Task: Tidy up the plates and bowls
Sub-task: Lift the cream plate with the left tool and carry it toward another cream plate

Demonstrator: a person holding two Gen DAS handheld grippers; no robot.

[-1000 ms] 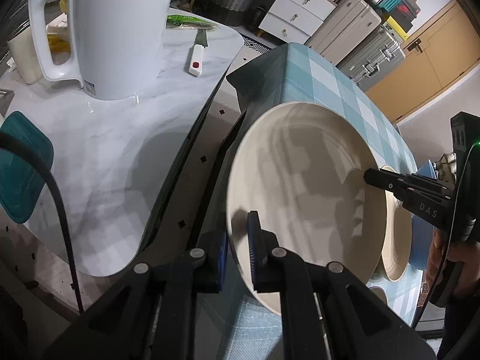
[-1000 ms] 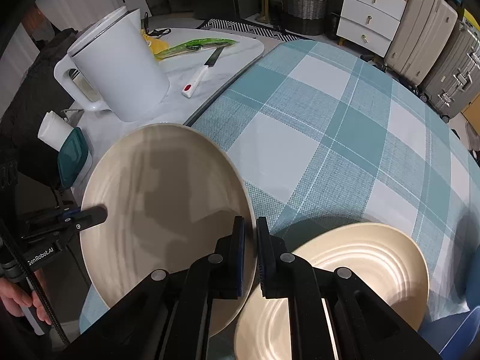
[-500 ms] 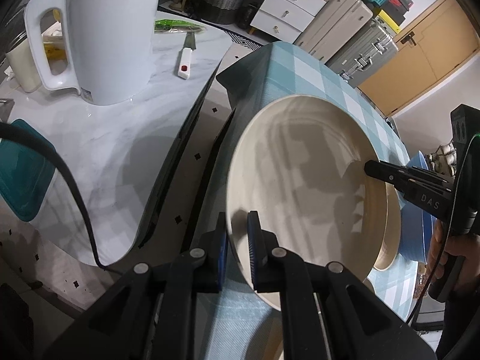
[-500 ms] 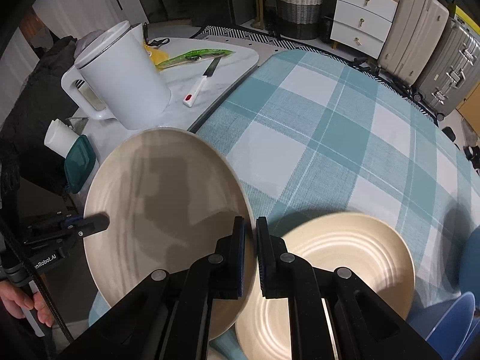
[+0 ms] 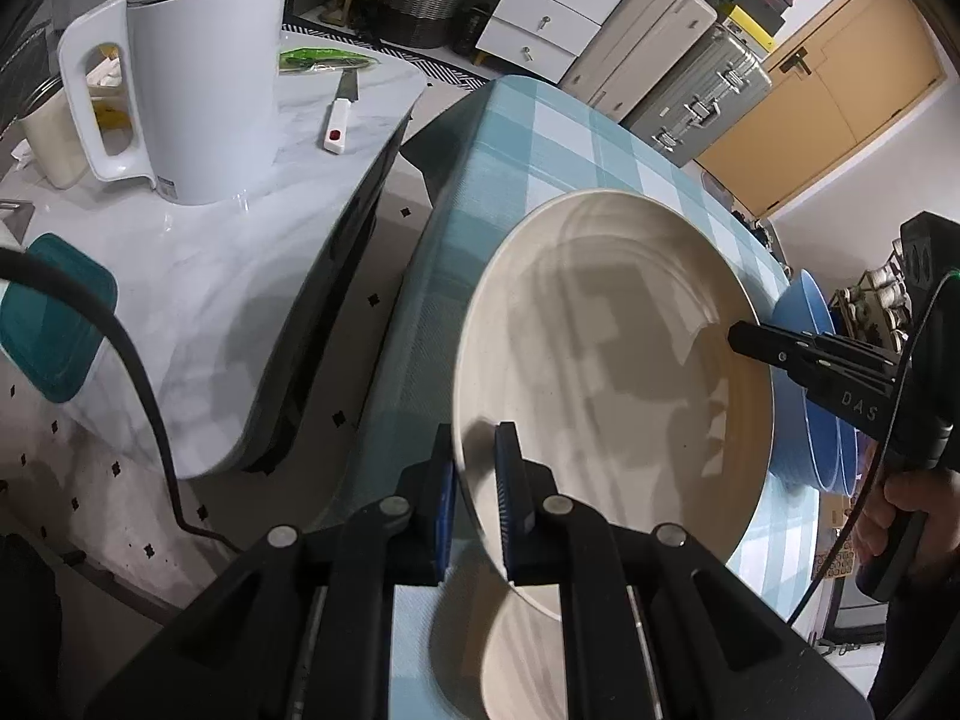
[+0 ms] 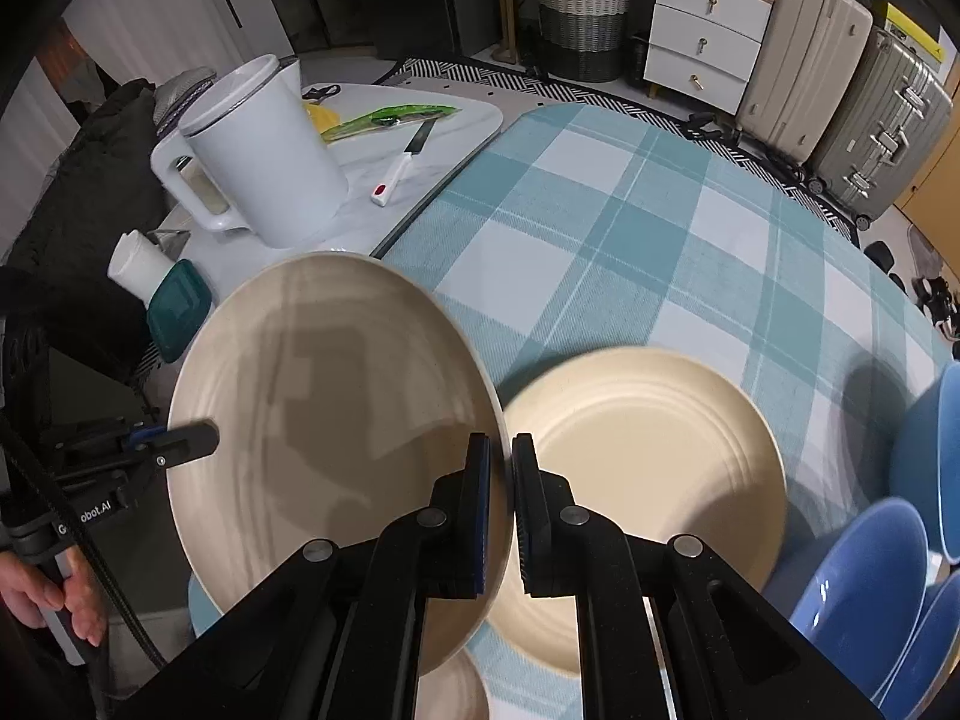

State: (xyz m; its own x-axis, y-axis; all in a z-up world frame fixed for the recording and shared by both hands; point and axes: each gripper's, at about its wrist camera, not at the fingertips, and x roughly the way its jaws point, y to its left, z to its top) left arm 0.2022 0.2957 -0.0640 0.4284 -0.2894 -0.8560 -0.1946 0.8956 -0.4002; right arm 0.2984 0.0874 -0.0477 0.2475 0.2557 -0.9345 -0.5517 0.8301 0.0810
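Two grippers carry one cream plate, lifted clear of the checked tablecloth.

Both the left gripper (image 5: 474, 504) and the right gripper (image 6: 500, 516) are clamped on opposite rims of the plate (image 6: 336, 420), which has risen since a second ago and now hangs above a second plate (image 6: 648, 480) and beside the blue bowls (image 6: 864, 594), probably for stacking; matte, ridged, shallow ware over woven tablecloth (image 6: 630, 228).
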